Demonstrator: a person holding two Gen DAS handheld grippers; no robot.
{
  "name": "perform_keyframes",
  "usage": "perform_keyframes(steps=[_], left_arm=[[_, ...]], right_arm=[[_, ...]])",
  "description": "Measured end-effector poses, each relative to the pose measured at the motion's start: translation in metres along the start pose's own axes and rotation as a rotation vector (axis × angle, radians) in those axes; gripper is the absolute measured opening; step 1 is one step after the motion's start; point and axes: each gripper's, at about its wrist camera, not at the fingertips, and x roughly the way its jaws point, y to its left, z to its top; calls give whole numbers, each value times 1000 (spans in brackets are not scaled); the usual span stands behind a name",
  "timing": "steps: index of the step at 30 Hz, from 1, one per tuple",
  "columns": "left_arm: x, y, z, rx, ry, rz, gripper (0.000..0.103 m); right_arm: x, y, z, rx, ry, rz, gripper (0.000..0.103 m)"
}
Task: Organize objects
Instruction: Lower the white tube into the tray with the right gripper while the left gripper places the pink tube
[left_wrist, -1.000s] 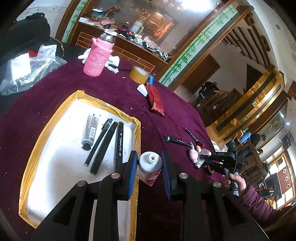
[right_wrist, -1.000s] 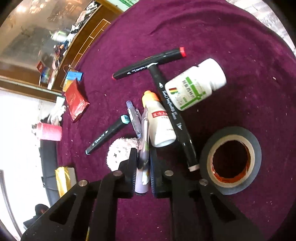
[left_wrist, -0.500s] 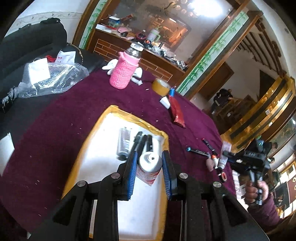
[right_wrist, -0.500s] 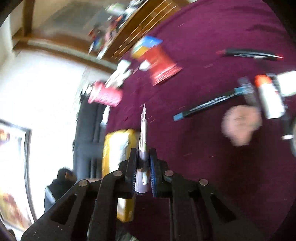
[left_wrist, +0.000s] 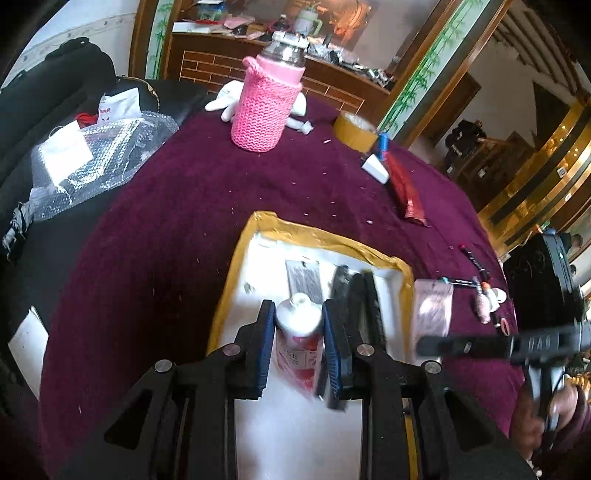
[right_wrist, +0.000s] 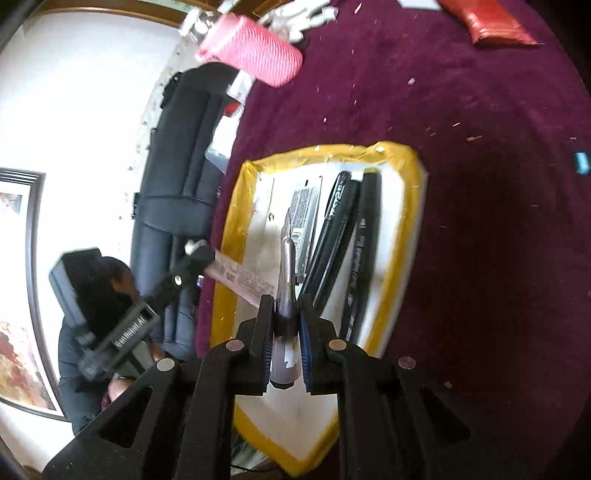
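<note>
Left gripper (left_wrist: 299, 345) clamping the glue bottle (left_wrist: 298, 339), right gripper (right_wrist: 283, 345) pinching a pen (right_wrist: 286, 291), I'm carrying both over the tray (right_wrist: 402, 236); next, lowering and releasing inside.

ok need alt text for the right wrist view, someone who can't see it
The right tool is shut on a slim silver pen, held over a white tray with a yellow taped rim on a maroon tablecloth. Black markers and a grey tube lie in the tray; the left tool brings a pink-labelled tube from the left.
</note>
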Motion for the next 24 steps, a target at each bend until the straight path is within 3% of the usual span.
perform_keyframes(steps=[5,11,15,19,24], left_arm=[[29,5,11,13,56,2,21],[38,9,15,-5,61,2,23],[25,14,21,-36,19,-10,41],[9,17,24,-64,-20,-20,53],[-4,26,19,-124,-33,-12,53]], right_arm=[[29,-1,14,12,0,-55,11],[47,6,22,-3,-6,-109,11],[55,12,26,-23,-12,-151,11],[59,18,33,-42,-25,-207,13],[66,24,38,-67,-30,-280,15]])
